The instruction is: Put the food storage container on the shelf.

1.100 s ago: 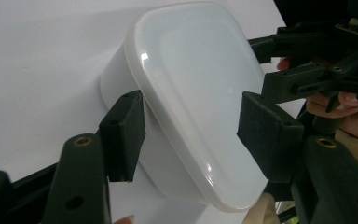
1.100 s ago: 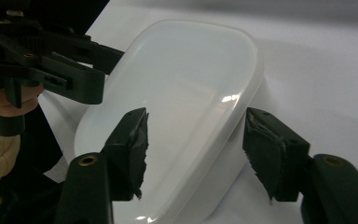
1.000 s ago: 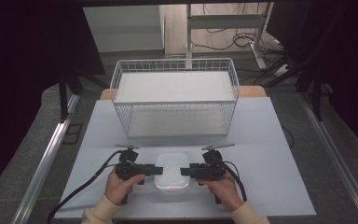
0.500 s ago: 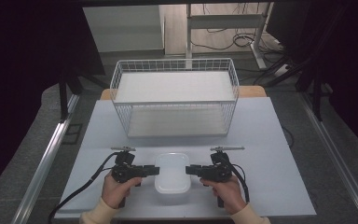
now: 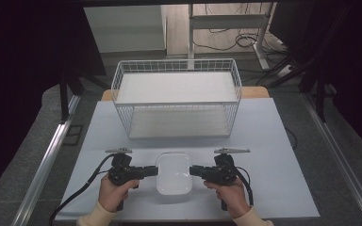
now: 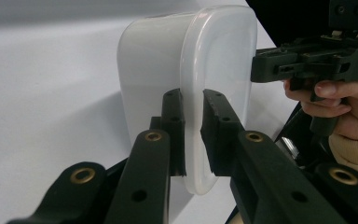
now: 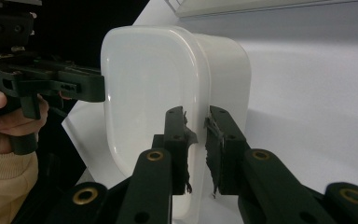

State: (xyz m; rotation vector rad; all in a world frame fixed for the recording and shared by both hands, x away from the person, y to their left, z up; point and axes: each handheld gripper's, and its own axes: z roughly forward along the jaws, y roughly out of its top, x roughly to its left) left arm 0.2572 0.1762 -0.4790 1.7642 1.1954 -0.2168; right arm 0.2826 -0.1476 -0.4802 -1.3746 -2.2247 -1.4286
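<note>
I am holding a claw in each hand, and both are gripping the same white plastic container [image 5: 174,173], which is sitting between them near the front edge of the pale bench [image 5: 273,141].

My left claw [image 5: 155,170] is reaching in from the container's left side. In the left gripper view its two black jaws are straddling the translucent rim of the container [image 6: 214,84], and they have just been closing on it; now the pads are pressing that rim from both sides, so this claw is clamped on the container.

My right claw [image 5: 192,170] is coming in from the opposite side. In the right gripper view its jaws are pinching the rim of the container [image 7: 149,93] in the same way, having just been closing too, with the worn pads squeezed against the thin plastic edge. This claw is also clamped on the container.

Each gripper view is also catching the other hand's claw at the far edge of the container: the right claw [image 6: 256,65] in the left gripper view, the left claw [image 7: 100,88] in the right gripper view.

Farther back on the bench, well apart from the container, a white wire basket [image 5: 176,66] is standing upright, centred across the bench's width.
</note>
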